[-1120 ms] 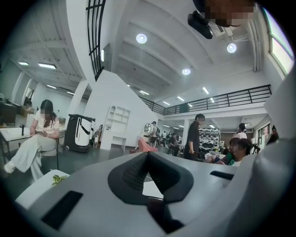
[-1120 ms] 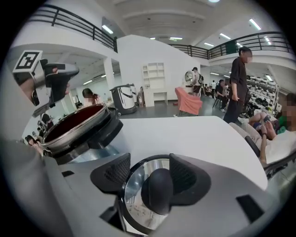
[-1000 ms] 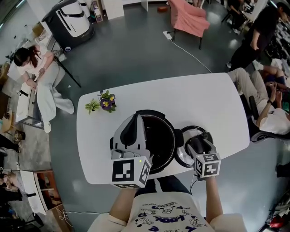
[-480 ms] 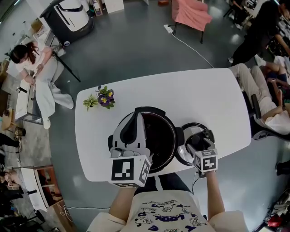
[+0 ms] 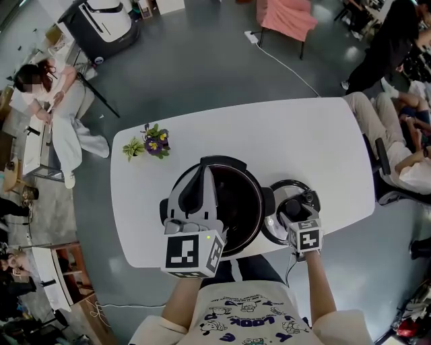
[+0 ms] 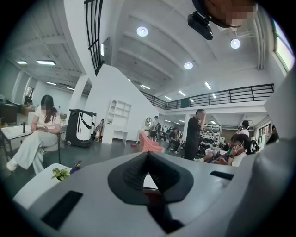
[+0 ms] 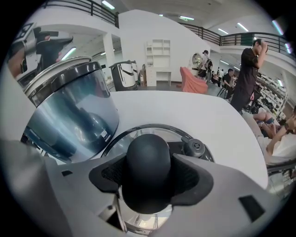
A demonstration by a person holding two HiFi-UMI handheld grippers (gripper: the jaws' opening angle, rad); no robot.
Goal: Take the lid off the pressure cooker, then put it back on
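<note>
The black pressure cooker stands open at the near edge of the white table. Its lid lies flat on the table just to the cooker's right. My right gripper points steeply down over the lid. In the right gripper view its jaws have just been closing, and the pads sit against both sides of the lid's round black knob. The cooker's steel body shows at that view's left. My left gripper is shut and empty above the cooker's left rim, pointing nearly level.
A small potted plant stands at the table's far left corner. People sit close to the table's right end, and another person sits off to the left. A pink chair stands beyond the table.
My right gripper has sunk onto the lid, bringing the knob between its jaws. The left gripper and the cooker have stayed put.
</note>
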